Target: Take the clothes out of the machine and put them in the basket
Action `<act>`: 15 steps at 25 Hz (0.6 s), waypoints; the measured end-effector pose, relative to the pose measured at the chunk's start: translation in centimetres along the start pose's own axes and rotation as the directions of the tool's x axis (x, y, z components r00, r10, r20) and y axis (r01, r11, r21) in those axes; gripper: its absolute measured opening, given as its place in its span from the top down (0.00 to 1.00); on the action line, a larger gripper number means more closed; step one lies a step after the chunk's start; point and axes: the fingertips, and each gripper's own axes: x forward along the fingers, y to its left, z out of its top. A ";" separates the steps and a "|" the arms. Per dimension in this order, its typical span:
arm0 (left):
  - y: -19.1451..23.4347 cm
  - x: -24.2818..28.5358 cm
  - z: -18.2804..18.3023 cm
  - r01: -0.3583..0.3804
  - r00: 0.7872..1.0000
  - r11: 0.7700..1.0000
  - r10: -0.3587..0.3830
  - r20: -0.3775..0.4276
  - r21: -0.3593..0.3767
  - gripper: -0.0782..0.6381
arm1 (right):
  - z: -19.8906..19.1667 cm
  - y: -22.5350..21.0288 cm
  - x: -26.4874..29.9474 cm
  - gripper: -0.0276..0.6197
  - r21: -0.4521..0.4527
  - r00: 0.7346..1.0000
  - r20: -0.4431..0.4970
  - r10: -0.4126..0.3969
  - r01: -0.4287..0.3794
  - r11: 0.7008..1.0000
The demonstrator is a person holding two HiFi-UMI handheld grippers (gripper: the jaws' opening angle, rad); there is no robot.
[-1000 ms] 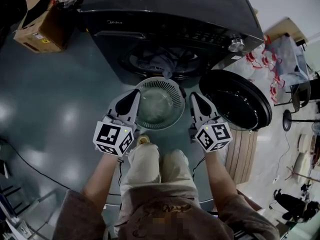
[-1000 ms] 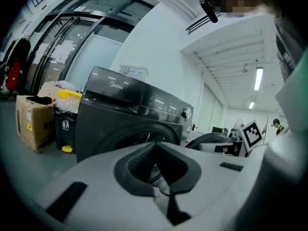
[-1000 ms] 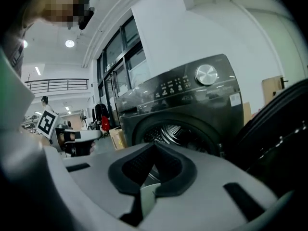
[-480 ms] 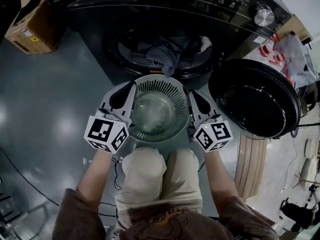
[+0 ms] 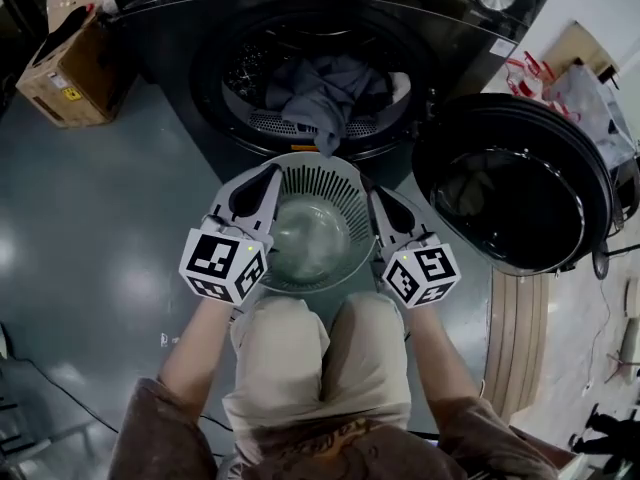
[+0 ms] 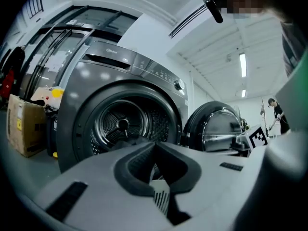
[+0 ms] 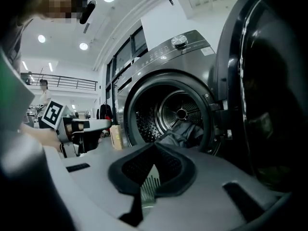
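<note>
From my remote seat I see the round slatted basket (image 5: 330, 180) directly in front of the machine (image 5: 330, 18), just below its open mouth and above my operator's bent knees (image 5: 320, 348). The left tool (image 5: 272, 171) is on the side of the basket's rim farther from the machine's door (image 5: 515, 183). The right tool (image 5: 372, 194) is on the opposite side of the rim, the side nearer that door. In the left gripper view the left tool (image 6: 155, 146) has its jaws drawn together at the tips, with the basket's slatted wall (image 6: 161, 198) caught in the gap under them, so I read it as clamped on the basket. The right gripper view gives the same picture: the right tool (image 7: 155, 146) is closed tip to tip over the slats (image 7: 150, 184), gripping the basket. The clothes (image 5: 330, 88) are inside the machine's drum, a grey bundle with one fold hanging over the lower lip of the mouth toward the basket. From the right gripper view they (image 7: 180, 131) lie heaped at the bottom of the drum. The basket itself holds no clothes that I can see. The door stands swung wide open beside the machine. A cardboard box (image 5: 60, 68) sits on the floor (image 5: 100, 218) on the machine's other side. I cannot tell whether the basket rests on the floor.
</note>
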 end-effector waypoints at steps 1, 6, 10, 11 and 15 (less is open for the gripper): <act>-0.2 0.2 0.0 0.000 1.000 1.000 0.000 -0.002 0.005 0.88 | 0.0 0.0 -0.2 0.96 -0.001 1.000 0.003 0.001 -0.001 1.000; -0.9 1.4 -0.6 0.009 1.000 0.999 -0.008 -0.022 0.031 0.81 | 0.0 0.1 -0.8 0.96 -0.001 1.000 0.011 0.010 -0.010 1.000; -0.9 3.0 -1.2 0.018 0.999 0.999 -0.017 -0.040 0.029 0.53 | 0.1 0.1 -1.1 0.96 -0.003 1.000 0.023 0.013 -0.013 1.000; -0.8 3.4 -1.4 0.020 0.999 1.000 -0.019 -0.045 0.023 0.47 | 0.1 0.1 -1.2 0.96 -0.003 1.000 0.025 0.013 -0.013 1.000; -0.2 5.6 -2.0 0.019 0.998 1.000 -0.017 -0.062 0.019 0.28 | 0.0 0.0 -1.8 0.96 0.004 1.000 0.028 0.006 -0.006 1.000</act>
